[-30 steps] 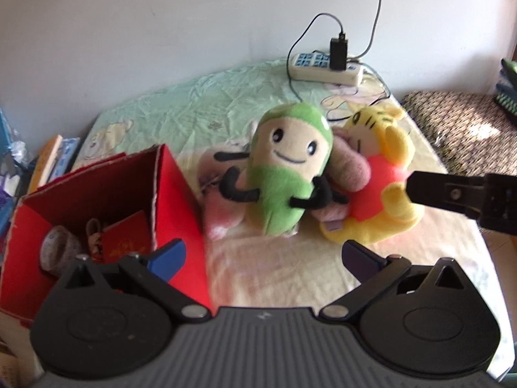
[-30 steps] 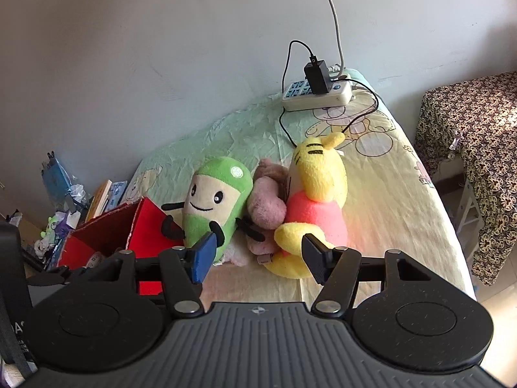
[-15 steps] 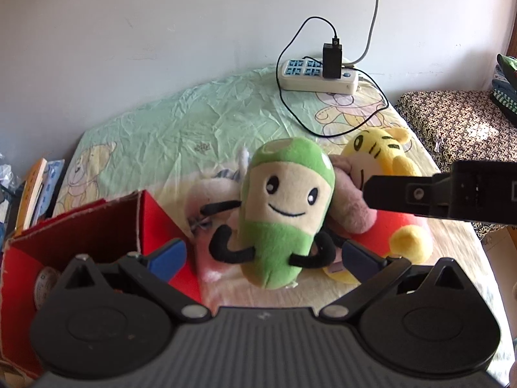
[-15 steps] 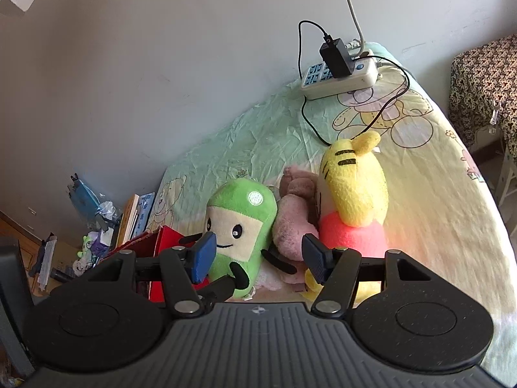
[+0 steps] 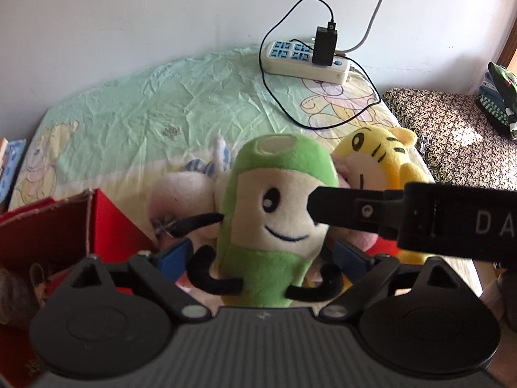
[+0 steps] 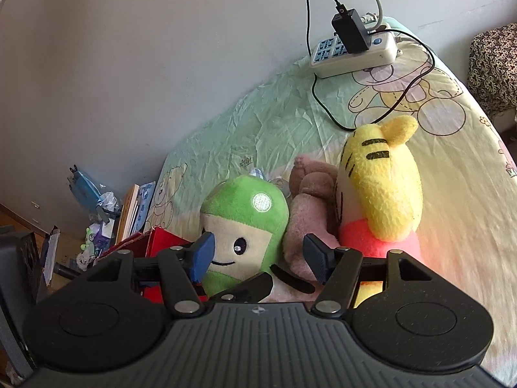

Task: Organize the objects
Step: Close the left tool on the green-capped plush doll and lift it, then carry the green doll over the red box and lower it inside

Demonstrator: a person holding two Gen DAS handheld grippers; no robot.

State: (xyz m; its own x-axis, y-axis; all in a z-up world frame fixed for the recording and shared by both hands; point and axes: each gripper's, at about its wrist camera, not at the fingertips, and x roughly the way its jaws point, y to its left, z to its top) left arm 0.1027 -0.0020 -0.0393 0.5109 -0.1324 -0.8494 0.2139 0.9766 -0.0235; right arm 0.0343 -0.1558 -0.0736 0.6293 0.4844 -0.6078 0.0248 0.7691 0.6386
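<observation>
Pale green cartoon-print bedsheet (image 5: 135, 119) is where the green-and-cream smiling plush toy (image 5: 278, 213) stands, propped against a yellow tiger plush (image 6: 384, 187). It's straddled by the left tool (image 5: 263, 253), jaws just narrowed, not yet gripping; right tool (image 6: 258, 257) hangs released. Open red cardboard box (image 5: 64, 226) is kept alongside, likely its destination.

Four plush toys lay together: one green (image 5: 274, 213), one yellow (image 6: 384, 190), one pink (image 6: 310, 223), one pale (image 5: 181, 200). There was one red box (image 5: 45, 245). One power strip (image 5: 303, 64) carried one black charger (image 5: 325, 45).
</observation>
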